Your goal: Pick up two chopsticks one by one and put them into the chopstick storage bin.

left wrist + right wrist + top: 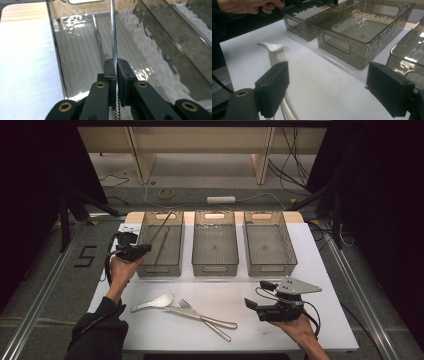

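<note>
My left gripper [145, 249] [116, 67] is shut on a thin metal chopstick [162, 226] [113, 35], which slants up over the left smoked bin [157, 269] [56, 50]. A second chopstick [160, 248] [98, 42] lies on that bin's floor. On the white table [165, 332] lie a white spoon [155, 302] [272, 46], a fork [200, 315] [281, 56] and a knife [212, 321] [288, 110], overlapping. My right gripper [258, 294] [332, 85] hovers open to their right with nothing between its jaws.
A middle bin [215, 268] [337, 46] and a right bin [270, 267] [395, 53] stand in a row beside the left one; both hold nothing. A person's hand [244, 6] grips the left gripper. Cables and a tape roll [166, 193] lie on the floor beyond.
</note>
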Motion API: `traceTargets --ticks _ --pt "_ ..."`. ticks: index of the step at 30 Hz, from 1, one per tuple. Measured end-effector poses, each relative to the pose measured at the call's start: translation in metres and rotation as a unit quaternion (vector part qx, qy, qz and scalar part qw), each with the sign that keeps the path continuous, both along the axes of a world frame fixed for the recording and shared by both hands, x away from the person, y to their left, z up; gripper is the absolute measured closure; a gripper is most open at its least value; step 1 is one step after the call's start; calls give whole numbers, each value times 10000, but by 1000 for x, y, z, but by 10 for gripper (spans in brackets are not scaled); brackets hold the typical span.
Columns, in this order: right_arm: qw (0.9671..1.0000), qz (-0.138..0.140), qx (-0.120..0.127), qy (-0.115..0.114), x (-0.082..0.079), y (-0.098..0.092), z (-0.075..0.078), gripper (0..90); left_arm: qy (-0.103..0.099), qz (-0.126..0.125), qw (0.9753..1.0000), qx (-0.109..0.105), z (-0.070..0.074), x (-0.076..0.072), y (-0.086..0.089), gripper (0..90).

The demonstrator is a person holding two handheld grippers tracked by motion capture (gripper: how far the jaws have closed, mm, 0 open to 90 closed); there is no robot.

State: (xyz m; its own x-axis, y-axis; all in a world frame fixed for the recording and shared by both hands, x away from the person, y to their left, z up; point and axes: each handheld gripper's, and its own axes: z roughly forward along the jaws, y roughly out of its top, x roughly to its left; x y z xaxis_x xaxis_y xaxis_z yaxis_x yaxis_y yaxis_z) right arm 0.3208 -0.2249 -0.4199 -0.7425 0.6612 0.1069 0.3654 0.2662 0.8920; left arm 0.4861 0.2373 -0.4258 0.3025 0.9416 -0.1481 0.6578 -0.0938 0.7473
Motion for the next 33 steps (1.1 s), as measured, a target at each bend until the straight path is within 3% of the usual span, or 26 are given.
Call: traceTargets --ticks 8,14,23,33 --pt "10000 56 -50 21 -1 1 0 200 115 112 9998 -118 -4 3 1 840" --pt "9999 86 -56 25 -1 2 0 200 23 43 9998 -206 2 0 0 631" --pt "9999 80 -92 14 -2 2 0 200 83 -326 9989 -330 14 -13 -4 387" --pt "9999 88 -108 20 -2 2 0 199 225 -859 9958 -226 25 -34 -9 286"
